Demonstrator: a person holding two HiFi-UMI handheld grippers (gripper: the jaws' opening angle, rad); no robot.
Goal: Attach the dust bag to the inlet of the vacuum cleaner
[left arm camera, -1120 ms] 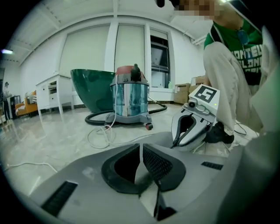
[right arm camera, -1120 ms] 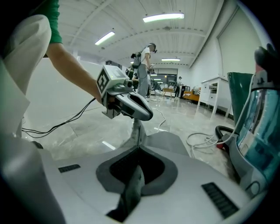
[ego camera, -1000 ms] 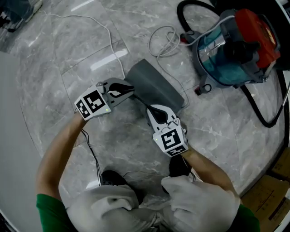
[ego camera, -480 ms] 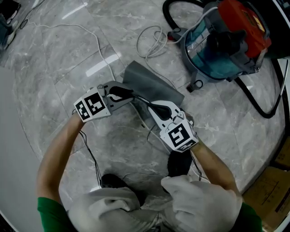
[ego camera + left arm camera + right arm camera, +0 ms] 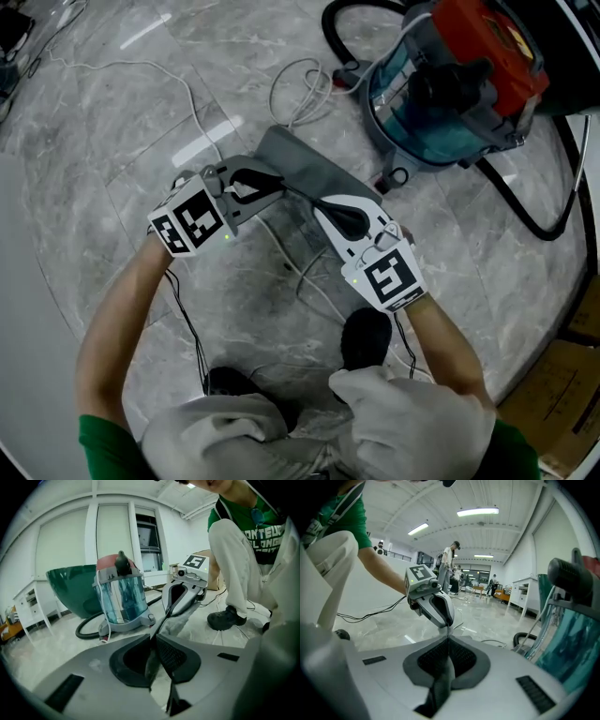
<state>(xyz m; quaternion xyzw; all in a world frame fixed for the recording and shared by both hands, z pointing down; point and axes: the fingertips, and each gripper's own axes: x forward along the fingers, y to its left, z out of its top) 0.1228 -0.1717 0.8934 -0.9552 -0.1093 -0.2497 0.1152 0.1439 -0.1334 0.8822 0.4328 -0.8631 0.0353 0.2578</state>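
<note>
The grey dust bag [image 5: 305,164] hangs stretched between both grippers over the marble floor. My left gripper [image 5: 274,184] is shut on its near left edge, and my right gripper [image 5: 328,204] is shut on its near right edge. In the left gripper view grey fabric [image 5: 152,663] is pinched between the jaws [image 5: 154,638]. The right gripper view shows the same fabric [image 5: 443,679] clamped in its jaws [image 5: 448,639]. The vacuum cleaner [image 5: 450,84], with a teal clear drum and a red top, stands upright at the upper right, apart from the bag. Its inlet is not visible.
A coiled white cable [image 5: 300,89] lies between the bag and the vacuum. A black hose [image 5: 534,216] loops to the vacuum's right. A cardboard box [image 5: 572,375] sits at the lower right. My black shoes [image 5: 366,337] are just below the grippers. Thin cables [image 5: 300,277] trail under the bag.
Both grippers have carried the bag up and right, closer to the vacuum. The right gripper has swung outward, spreading the bag's edge.
</note>
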